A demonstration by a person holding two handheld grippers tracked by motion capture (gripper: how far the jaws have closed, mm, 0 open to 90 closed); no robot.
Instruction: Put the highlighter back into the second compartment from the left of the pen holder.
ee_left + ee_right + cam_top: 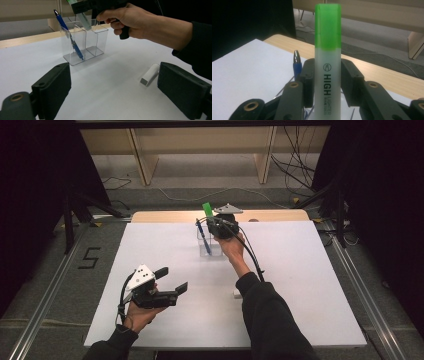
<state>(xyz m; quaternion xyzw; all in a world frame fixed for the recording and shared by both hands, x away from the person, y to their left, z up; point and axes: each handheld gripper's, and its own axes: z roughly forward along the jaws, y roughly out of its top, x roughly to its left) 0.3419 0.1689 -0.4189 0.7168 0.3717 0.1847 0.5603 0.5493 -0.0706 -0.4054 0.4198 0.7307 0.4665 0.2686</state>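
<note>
My right gripper (pixel 214 222) is shut on a green-capped highlighter (pixel 327 62), its pads pressing both sides of the white barrel. It holds the highlighter (pixel 207 209) cap up over a clear plastic holder (pixel 210 246) at the far middle of the white table. Seen from the left gripper view, the highlighter (pixel 83 20) is tilted, with its lower end at the rim of a rear compartment of the holder (pixel 85 42). A blue pen (pixel 71 40) leans in the left compartment. My left gripper (pixel 171 280) rests near the front left, open and with nothing between its jaws.
A small white block (pixel 237 293) lies on the table beside the right forearm, also seen as the white block (pixel 150 74) in the left gripper view. The white board (pixel 300 285) covers a wooden table; shelving legs and cables stand beyond its far edge.
</note>
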